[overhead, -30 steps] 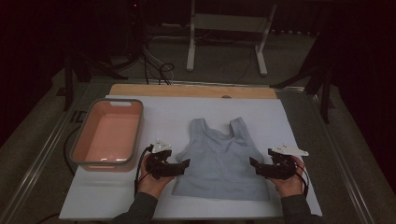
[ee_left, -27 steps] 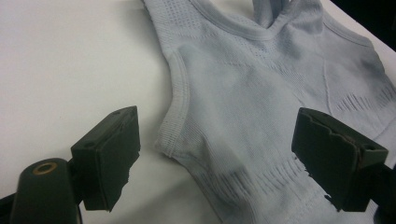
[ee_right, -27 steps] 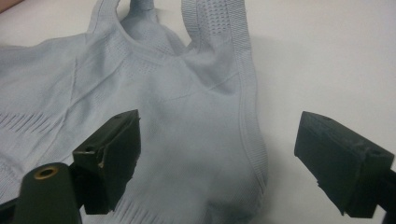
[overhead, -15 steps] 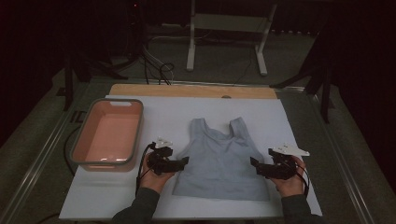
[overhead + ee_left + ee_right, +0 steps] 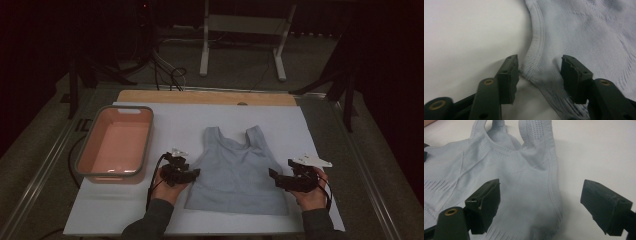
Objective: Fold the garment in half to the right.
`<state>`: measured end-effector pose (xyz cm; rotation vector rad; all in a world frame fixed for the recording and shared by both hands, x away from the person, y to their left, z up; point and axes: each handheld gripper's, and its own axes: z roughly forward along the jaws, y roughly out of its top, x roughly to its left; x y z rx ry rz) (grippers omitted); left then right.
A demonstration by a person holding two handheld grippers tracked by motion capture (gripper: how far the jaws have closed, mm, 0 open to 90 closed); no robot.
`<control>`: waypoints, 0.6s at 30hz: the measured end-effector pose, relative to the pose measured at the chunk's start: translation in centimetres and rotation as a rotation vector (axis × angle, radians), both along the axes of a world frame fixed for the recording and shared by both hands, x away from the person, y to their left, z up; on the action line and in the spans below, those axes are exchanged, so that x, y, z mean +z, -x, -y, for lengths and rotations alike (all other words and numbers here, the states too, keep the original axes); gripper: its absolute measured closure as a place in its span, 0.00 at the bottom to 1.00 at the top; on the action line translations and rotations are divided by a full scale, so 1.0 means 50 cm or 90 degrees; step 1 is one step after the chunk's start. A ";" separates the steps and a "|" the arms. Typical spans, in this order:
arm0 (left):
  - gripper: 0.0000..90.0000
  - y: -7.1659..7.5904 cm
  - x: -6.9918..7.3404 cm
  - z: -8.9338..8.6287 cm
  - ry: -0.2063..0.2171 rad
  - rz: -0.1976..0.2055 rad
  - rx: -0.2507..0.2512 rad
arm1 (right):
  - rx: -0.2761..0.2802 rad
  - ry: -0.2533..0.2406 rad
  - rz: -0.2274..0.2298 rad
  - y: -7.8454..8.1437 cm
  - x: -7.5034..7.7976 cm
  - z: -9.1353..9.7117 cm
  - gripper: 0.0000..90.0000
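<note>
A pale blue sleeveless top [image 5: 235,170] lies flat on the white sheet [image 5: 300,130], straps pointing away from me. My left gripper [image 5: 196,172] is at its left side, below the armhole. In the left gripper view the ribbed armhole edge [image 5: 534,50] runs between the jaws of my left gripper [image 5: 539,67]. The jaws have just been closing, with a gap still showing at the pads. My right gripper [image 5: 272,175] is at the top's right side. In the right gripper view it [image 5: 540,192] stands wide open astride the side hem [image 5: 554,190].
A pink tub with a grey rim [image 5: 145,145] stands on the sheet to the left of the top. A wooden strip [image 5: 200,97] borders the sheet's far edge. Beyond the table a white stand [image 5: 240,45] and cables sit on the dark floor.
My left gripper has sunk a little onto the top's left edge and its jaws stand closer together. The right gripper has kept still.
</note>
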<state>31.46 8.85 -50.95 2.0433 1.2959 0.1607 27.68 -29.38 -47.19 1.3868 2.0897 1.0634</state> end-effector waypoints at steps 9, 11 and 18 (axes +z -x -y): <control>0.72 -0.003 -0.005 0.018 -0.005 -0.015 -0.001 | 0.005 0.002 0.000 0.000 0.001 -0.001 0.19; 0.81 -0.003 -0.002 0.020 -0.005 -0.018 -0.008 | 0.006 0.002 -0.001 0.000 0.001 -0.001 0.19; 0.91 0.002 0.014 0.013 0.005 -0.003 -0.014 | 0.005 0.004 0.001 0.001 0.002 0.001 0.19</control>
